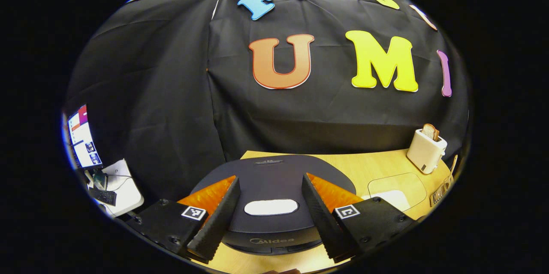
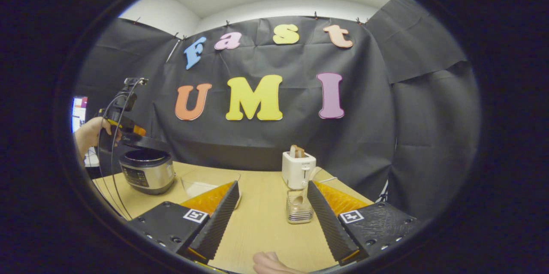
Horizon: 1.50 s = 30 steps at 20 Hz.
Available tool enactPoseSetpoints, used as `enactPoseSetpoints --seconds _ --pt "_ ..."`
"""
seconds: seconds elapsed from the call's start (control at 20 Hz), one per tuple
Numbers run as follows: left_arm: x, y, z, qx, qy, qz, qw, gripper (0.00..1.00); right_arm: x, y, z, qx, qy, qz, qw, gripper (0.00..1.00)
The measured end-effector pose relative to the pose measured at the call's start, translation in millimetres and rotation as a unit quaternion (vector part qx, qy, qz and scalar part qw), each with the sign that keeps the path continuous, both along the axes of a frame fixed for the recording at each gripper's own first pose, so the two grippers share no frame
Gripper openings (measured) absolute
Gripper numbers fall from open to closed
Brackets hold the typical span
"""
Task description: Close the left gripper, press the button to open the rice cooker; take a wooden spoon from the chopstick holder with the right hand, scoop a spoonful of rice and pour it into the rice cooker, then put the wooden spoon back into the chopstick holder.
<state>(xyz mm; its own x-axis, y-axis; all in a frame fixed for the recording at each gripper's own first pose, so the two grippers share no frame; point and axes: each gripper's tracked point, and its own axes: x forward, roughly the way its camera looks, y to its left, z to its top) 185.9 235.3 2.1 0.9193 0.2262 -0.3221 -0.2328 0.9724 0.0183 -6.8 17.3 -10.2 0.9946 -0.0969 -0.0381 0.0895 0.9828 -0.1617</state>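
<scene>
The dark rice cooker lid (image 1: 274, 179), with a white oval patch, lies close under my left gripper (image 1: 270, 179), whose fingers stand apart on either side of it, open and empty. In the right gripper view the silver rice cooker (image 2: 148, 173) stands at the table's left with its lid (image 2: 143, 141) tilted up; a hand (image 2: 88, 132) holds the left gripper (image 2: 122, 124) above it. My right gripper (image 2: 272, 186) is open and empty. Ahead of it, near the right finger, stands the metal chopstick holder (image 2: 299, 207) with a wooden spoon (image 2: 299, 199) in it. A clear bowl of rice (image 2: 210, 182) sits behind the left finger.
A white toaster (image 2: 298, 169) with a slice of bread stands just behind the holder, also seen at the far right as the toaster (image 1: 426, 147). The wooden table (image 2: 261, 222) runs to the black cloth wall. A monitor (image 1: 83, 137) and a white side desk (image 1: 120, 192) stand at the left.
</scene>
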Motion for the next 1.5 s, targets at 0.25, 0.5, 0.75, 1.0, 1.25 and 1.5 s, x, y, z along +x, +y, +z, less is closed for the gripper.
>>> enactPoseSetpoints --seconds 0.25,0.5,0.75,1.0,1.25,1.5 --pt "-15 -7 -16 0.004 -0.01 0.004 1.0 0.93 -2 -6 1 0.013 0.003 -0.004 1.0 0.95" --pt "-26 -16 -33 0.017 -0.002 -0.004 1.0 0.93 -1 -3 -1 0.015 0.008 0.0 1.0 0.95" --pt "-38 -18 -38 0.009 -0.022 -0.005 1.0 0.92 -3 2 1 0.009 0.006 0.006 1.0 0.95" --pt "-50 -20 -47 0.017 -0.052 0.004 0.998 0.91 -6 7 2 0.008 0.002 0.013 1.0 0.95" --pt "-56 -23 -47 0.022 -0.074 0.019 0.997 0.9 -9 13 3 0.007 0.005 0.023 1.0 0.95" --pt "-89 -45 -45 0.005 -0.066 0.02 0.998 0.84 -10 14 4 0.0 -0.003 0.022 1.0 0.97"
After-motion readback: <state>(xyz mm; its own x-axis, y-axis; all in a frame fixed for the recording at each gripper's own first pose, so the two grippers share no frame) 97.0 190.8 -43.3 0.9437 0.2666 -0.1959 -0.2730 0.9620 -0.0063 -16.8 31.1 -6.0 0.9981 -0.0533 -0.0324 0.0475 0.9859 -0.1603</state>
